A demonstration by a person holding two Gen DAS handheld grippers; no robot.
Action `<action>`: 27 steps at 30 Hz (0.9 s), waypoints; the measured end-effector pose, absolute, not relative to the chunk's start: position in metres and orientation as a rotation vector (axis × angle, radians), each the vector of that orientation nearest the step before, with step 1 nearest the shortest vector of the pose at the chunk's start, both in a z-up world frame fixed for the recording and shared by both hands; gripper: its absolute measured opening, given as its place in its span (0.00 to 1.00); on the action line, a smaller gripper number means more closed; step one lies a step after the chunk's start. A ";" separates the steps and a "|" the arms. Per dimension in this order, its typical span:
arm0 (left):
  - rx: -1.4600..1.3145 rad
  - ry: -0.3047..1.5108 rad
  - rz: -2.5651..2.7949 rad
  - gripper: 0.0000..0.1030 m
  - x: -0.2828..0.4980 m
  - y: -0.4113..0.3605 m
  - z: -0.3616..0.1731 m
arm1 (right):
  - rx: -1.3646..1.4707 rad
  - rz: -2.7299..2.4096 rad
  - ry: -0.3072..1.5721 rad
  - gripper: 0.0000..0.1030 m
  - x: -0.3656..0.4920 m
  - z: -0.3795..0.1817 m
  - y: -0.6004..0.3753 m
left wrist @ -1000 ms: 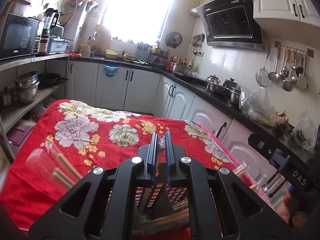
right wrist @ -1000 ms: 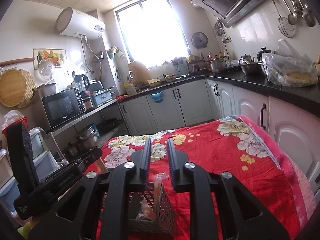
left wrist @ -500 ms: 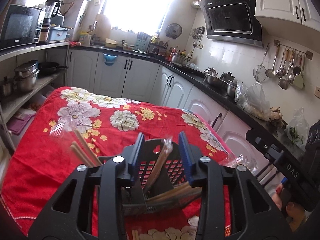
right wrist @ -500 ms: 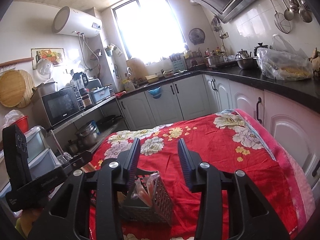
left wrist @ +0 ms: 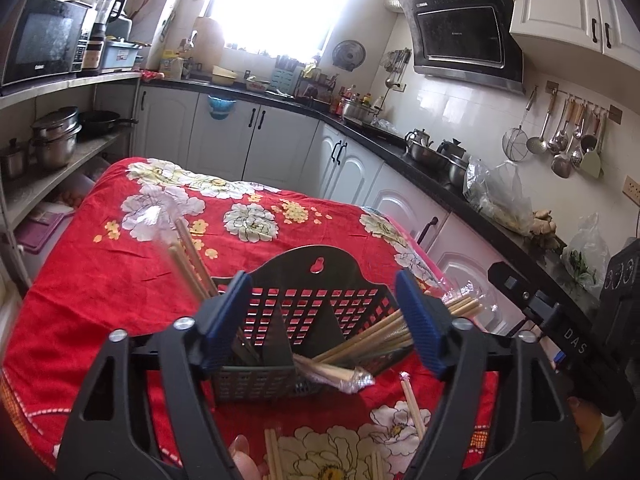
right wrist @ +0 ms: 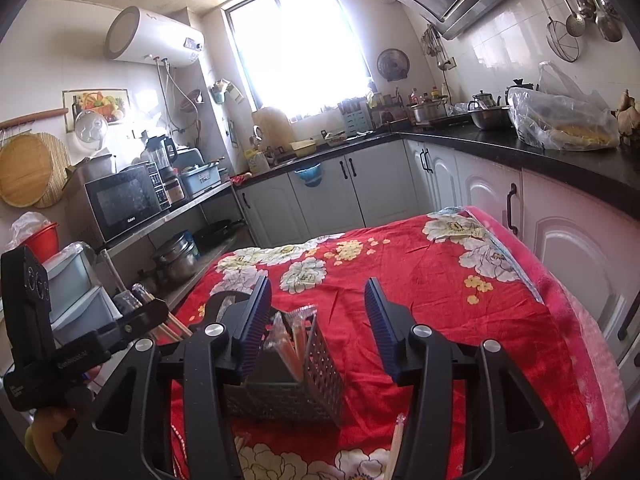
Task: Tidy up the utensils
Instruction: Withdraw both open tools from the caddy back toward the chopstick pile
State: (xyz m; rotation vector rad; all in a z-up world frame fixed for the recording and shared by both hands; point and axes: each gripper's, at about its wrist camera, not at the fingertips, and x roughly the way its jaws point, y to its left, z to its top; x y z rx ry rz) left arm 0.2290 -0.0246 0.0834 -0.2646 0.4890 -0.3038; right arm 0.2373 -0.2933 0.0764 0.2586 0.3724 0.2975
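While both my left tongs (left wrist: 320, 320) and right tongs (right wrist: 316, 328) have just been opening, released, the chopstick caddy (left wrist: 296, 320) stands at six o'clock on the red-clothed counter (left wrist: 100, 272).

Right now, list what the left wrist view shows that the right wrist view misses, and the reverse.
Left only: loose chopsticks lying on the cloth in front of the basket, with its hanging hole visible. Right only: the water heater and the round board on the wall. Both: basket, red flowered cloth, microwave.
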 end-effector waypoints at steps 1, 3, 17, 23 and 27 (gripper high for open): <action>-0.270 0.489 -0.308 0.72 0.227 -0.023 0.083 | 0.258 0.297 0.373 0.47 0.236 0.076 -0.293; -0.279 0.486 -0.306 0.80 0.222 -0.020 0.083 | 0.254 0.296 0.377 0.47 0.233 0.075 -0.294; -0.308 0.481 -0.288 0.90 0.196 -0.002 0.081 | 0.239 0.296 0.392 0.56 0.209 0.069 -0.295; -0.315 0.487 -0.270 0.90 0.187 0.003 0.078 | 0.231 0.302 0.400 0.57 0.202 0.067 -0.294; -0.310 0.495 -0.265 0.90 0.184 0.004 0.075 | 0.225 0.306 0.405 0.58 0.197 0.065 -0.292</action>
